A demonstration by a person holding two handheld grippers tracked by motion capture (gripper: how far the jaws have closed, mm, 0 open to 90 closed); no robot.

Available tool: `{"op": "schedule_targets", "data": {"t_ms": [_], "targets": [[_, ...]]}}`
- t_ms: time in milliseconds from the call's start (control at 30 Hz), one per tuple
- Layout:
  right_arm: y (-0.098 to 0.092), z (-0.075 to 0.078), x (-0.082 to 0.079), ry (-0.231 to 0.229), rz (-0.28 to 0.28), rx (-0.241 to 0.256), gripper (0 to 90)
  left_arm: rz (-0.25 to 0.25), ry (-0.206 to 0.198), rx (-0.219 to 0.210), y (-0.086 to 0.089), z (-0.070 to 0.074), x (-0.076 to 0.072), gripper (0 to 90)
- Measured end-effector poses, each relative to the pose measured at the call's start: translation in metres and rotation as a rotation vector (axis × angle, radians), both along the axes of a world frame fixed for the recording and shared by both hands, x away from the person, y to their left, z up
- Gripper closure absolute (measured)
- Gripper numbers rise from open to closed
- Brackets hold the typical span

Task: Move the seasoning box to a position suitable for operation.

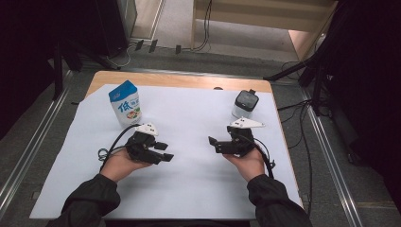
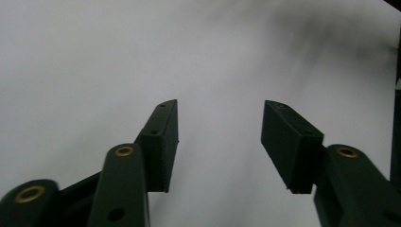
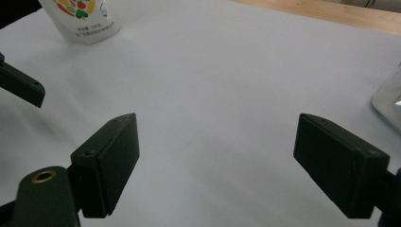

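Observation:
A blue-and-white milk carton [image 1: 125, 104] stands upright at the back left of the white sheet [image 1: 189, 179]. A small clear container with a dark lid [image 1: 246, 103] stands at the back right. My left gripper [image 1: 167, 151] is held low over the sheet in front of the carton, pointing right, open and empty. My right gripper [image 1: 213, 144] is in front of the container, pointing left, open with nothing between its jaws. In the left gripper view the left gripper [image 2: 221, 102] spreads over bare sheet. In the right gripper view the right gripper [image 3: 216, 117] is wide open, with the carton [image 3: 82, 21] far ahead.
The sheet covers most of a wooden table [image 1: 179, 80]. Cables and dark stands lie on the floor behind and to the right. One jaw of the left gripper [image 3: 21, 87] and the container's edge [image 3: 390, 101] appear in the right gripper view.

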State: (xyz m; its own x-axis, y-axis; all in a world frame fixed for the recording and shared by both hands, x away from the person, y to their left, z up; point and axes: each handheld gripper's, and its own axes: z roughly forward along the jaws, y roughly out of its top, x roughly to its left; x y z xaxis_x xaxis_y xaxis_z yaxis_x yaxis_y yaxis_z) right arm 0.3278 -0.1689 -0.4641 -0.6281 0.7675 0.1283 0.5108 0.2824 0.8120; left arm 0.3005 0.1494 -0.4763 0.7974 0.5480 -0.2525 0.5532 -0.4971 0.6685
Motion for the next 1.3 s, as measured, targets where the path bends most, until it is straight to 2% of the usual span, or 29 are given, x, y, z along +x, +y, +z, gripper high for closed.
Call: {"op": "schedule_targets", "data": {"t_ms": [100, 133, 167, 200, 300, 467, 533, 667, 767, 867, 933, 1000, 1067, 1100, 1133, 1300], "targets": [[-0.001, 0.001, -0.001, -0.007, -0.006, 0.009, 17.2, -0.008, -0.004, 0.002, -0.001, 0.0, 0.0, 43.2], [-0.003, 0.003, -0.003, -0.02, -0.005, 0.017, 19.3, -0.011, -0.011, -0.016, 0.0, 0.001, -0.001, 43.3], [-0.003, 0.003, -0.003, -0.02, -0.005, 0.017, 19.3, -0.011, -0.011, -0.016, 0.0, 0.001, -0.001, 43.2], [-0.005, 0.005, -0.005, -0.036, -0.001, 0.029, 20.8, -0.01, -0.019, -0.021, 0.001, 0.003, -0.001, 42.7], [-0.006, 0.006, -0.006, -0.041, 0.01, 0.035, 22.6, 0.008, -0.037, -0.029, 0.003, 0.005, -0.002, 40.7], [-0.009, 0.006, -0.009, -0.037, 0.02, 0.025, 23.1, 0.011, 0.009, -0.043, 0.005, 0.006, 0.001, 40.5], [-0.011, 0.005, -0.011, -0.035, 0.011, 0.01, 23.0, 0.007, 0.014, -0.037, 0.004, 0.006, 0.002, 36.7], [-0.014, 0.004, -0.012, -0.038, 0.0, 0.007, 23.4, 0.001, 0.018, -0.037, 0.002, 0.004, 0.004, 34.8], [-0.017, 0.004, -0.014, -0.037, -0.019, 0.002, 23.8, -0.006, -0.004, -0.024, 0.0, 0.002, 0.006, 33.2], [-0.021, 0.004, -0.014, -0.04, -0.039, -0.002, 23.8, 0.005, -0.015, -0.029, 0.0, 0.003, 0.007, 35.5], [-0.025, 0.003, -0.014, -0.041, -0.053, -0.005, 24.3, 0.0, -0.025, -0.048, 0.002, 0.005, 0.008, 40.3], [-0.026, 0.003, -0.014, -0.038, -0.058, -0.002, 24.6, 0.002, -0.034, -0.06, 0.004, 0.006, 0.007, 41.4], [-0.028, 0.003, -0.014, -0.045, -0.069, -0.006, 25.7, -0.004, -0.009, -0.08, 0.005, 0.008, 0.008, 45.7], [-0.028, 0.003, -0.014, -0.045, -0.069, -0.006, 25.7, -0.01, -0.009, -0.077, 0.006, 0.009, 0.008, 45.7], [-0.03, 0.002, -0.013, -0.048, -0.076, -0.013, 26.4, -0.013, -0.034, -0.063, 0.006, 0.012, 0.006, 48.0], [-0.033, 0.001, -0.01, -0.05, -0.101, -0.033, 27.1, -0.012, -0.039, -0.063, 0.007, 0.012, 0.006, 47.7]]}}
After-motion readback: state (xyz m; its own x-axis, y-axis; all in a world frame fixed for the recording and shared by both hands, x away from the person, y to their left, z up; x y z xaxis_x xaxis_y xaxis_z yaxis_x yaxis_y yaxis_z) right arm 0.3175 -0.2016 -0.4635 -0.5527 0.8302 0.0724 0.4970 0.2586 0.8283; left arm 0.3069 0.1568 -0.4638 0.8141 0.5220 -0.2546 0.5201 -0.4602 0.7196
